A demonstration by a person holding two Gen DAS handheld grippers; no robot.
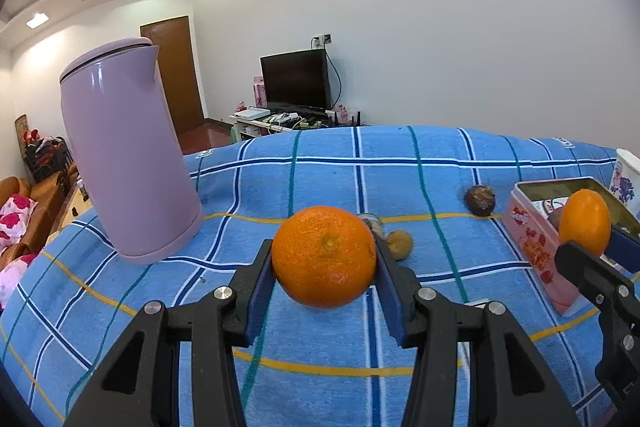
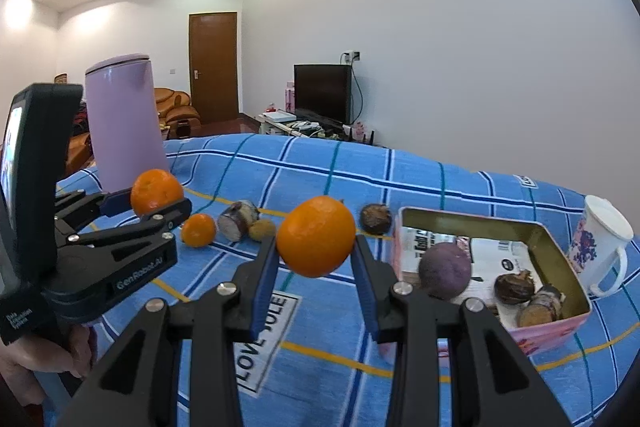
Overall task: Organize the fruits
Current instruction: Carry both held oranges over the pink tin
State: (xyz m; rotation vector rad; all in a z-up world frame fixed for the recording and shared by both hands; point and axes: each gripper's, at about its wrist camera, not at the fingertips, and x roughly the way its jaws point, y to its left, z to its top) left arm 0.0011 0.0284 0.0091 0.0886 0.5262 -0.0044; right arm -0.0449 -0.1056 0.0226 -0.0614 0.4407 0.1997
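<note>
While clamped, round dimpled orange (image 1: 324, 255) (glossy) hangs.

Kettle (image 2: 124, 123) left, tin (image 2: 560, 251) right on cloth (image 2: 320, 171); mug (image 2: 600, 243) beside tin.

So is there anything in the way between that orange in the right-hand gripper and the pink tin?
Nothing visible blocks it. The right gripper holds its orange above the blue cloth, just left of the pink tin, whose top is open. Fruit already lies inside, mostly toward the near side.
</note>
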